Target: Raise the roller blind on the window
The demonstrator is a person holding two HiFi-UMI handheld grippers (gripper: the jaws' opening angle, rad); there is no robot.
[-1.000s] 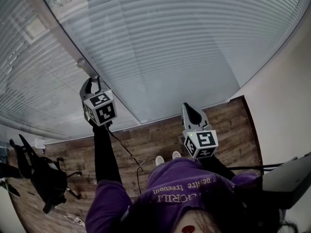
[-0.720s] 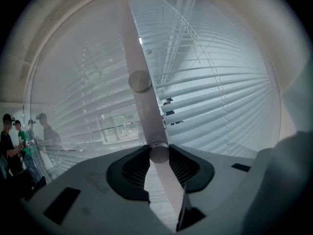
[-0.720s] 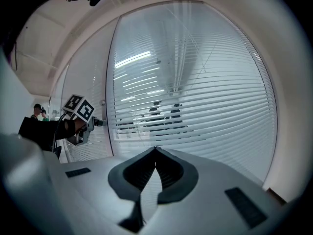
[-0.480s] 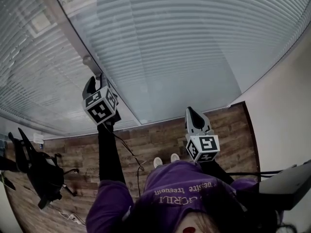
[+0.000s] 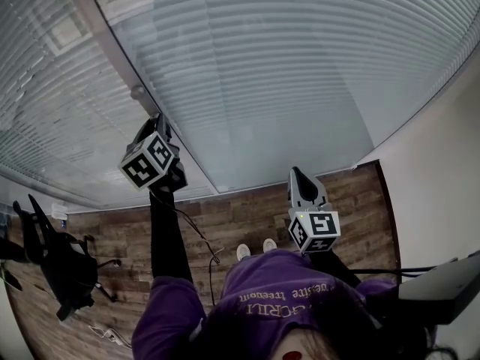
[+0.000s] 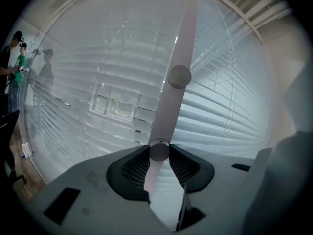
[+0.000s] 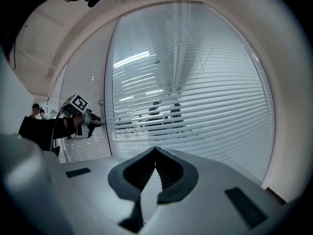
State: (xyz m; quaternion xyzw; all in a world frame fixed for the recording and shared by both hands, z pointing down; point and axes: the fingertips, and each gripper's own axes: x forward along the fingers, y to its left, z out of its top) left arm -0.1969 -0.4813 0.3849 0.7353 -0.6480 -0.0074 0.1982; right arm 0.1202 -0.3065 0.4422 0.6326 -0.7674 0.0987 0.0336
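R claw, low by the purple top: tips pinched together, nothing btwn them. L claw, held higher, is clamped on a small round knob on the pale upright post. A 2nd knob sits further up it. Behind the glass the blind hangs w/ slats covering the pane, seemingly down to the wood floor.

place: office | signs: wall-wide slatted blinds, wood-plank floor, black swivel chair
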